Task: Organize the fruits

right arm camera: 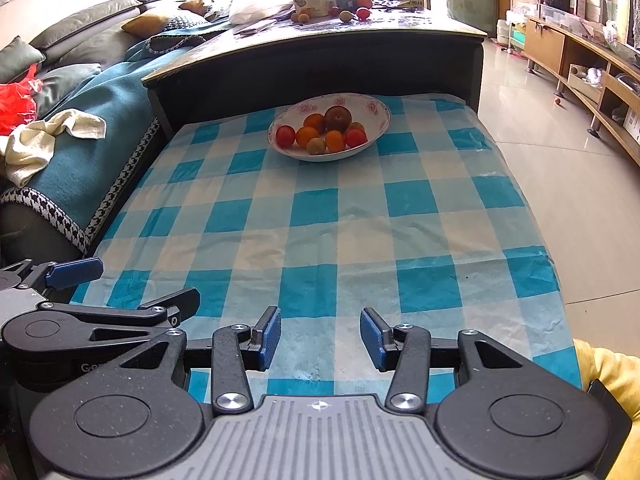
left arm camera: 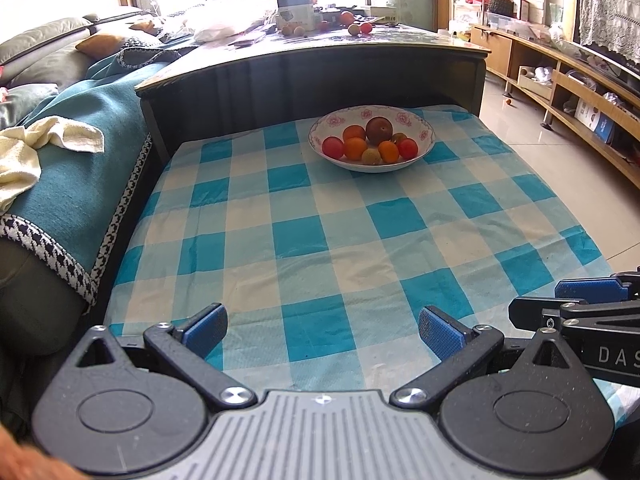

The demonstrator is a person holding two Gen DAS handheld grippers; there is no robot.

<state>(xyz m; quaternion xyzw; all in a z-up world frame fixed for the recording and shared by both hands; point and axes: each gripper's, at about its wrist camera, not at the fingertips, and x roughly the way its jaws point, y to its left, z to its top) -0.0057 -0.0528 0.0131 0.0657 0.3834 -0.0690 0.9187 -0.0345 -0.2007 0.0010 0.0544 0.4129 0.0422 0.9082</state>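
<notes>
On the checked cloth at the worktop's point(left arm camera: 320, 216) far end: one flowered bowl point(left arm camera: 424, 136) holding all nearby fruits point(left arm camera: 355, 148); left hand-held gripper point(left arm camera: 322, 330) and right hand-held gripper point(right arm camera: 320, 338) both released, empty, near edge; step judged finished or unstarted, next move a reach forward.

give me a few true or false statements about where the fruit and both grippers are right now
1. The white floral-rimmed bowl holds all the fruit on the blue checked cloth. True.
2. The left gripper is shut on a tomato. False: its jaws are open and empty.
3. The dark round fruit sits at the back of the pile. True.
4. The right gripper is touching the bowl. False: it is open near the cloth's front edge, well apart from the bowl.
5. The bowl is at the cloth's far end. True.
</notes>
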